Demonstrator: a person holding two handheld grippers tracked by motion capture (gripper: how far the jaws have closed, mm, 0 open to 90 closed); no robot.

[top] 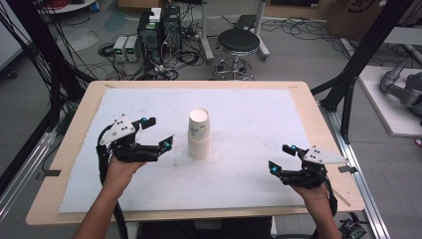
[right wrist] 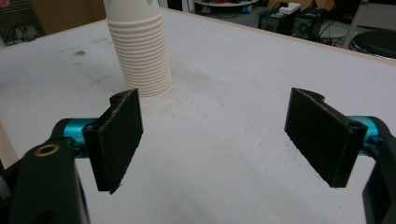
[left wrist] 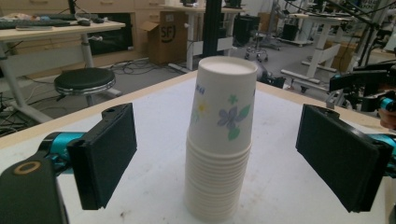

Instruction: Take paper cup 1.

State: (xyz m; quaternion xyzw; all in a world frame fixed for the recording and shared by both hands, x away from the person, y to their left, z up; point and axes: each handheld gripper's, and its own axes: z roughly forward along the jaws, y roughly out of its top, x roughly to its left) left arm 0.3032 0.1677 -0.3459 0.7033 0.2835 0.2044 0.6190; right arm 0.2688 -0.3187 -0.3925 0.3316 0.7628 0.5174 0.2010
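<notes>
Cups, a nested paper stack [top: 199, 135], stood upside down mid-bench, well in from every edge of the bench [top: 74, 130]. The left gripper [top: 153, 133] waited just beside it, jaws spread and aimed to straddle it, I judged. The right gripper [top: 282, 158] hung apart, empty and gaping, white mat [top: 249, 174] free around it.

Left gripper [left wrist: 215, 158]: jaws spread wide, flanking but not touching an upside-down stack of paper cups [left wrist: 219, 140], top cup floral-printed. Stack upright on white counter [left wrist: 289, 186]. Black stool [left wrist: 85, 80] on floor beyond.
</notes>
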